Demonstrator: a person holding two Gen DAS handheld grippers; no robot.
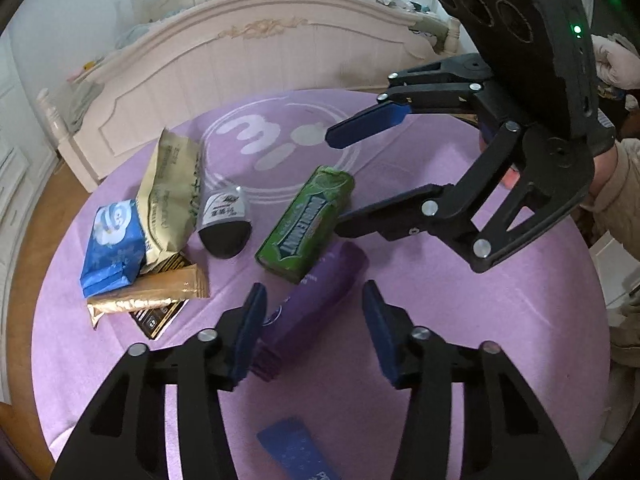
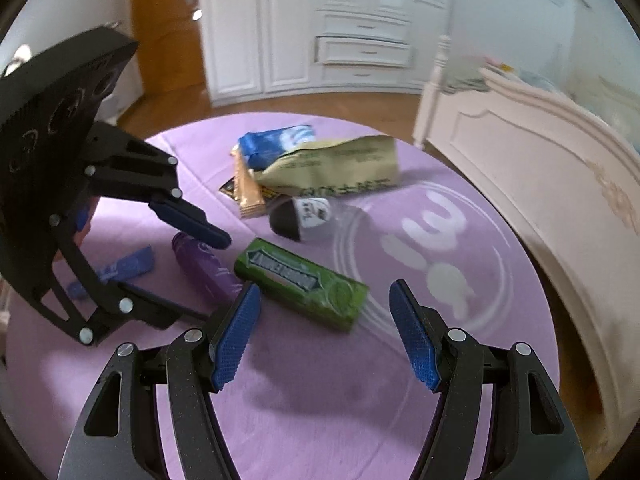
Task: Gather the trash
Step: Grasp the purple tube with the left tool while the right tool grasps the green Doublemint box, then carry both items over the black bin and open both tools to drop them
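Note:
Trash lies on a round purple rug. A green gum pack lies in the middle. A purple tube lies beside it. My left gripper is open, its jaws standing around the tube's near end. My right gripper is open, hovering just short of the gum pack. Further off lie a tan pouch, a blue tissue pack, a gold wrapper and a small black-and-white packet.
A flat blue wrapper lies near the rug's edge. A cream bed footboard stands past the rug. White wardrobes stand across the wooden floor.

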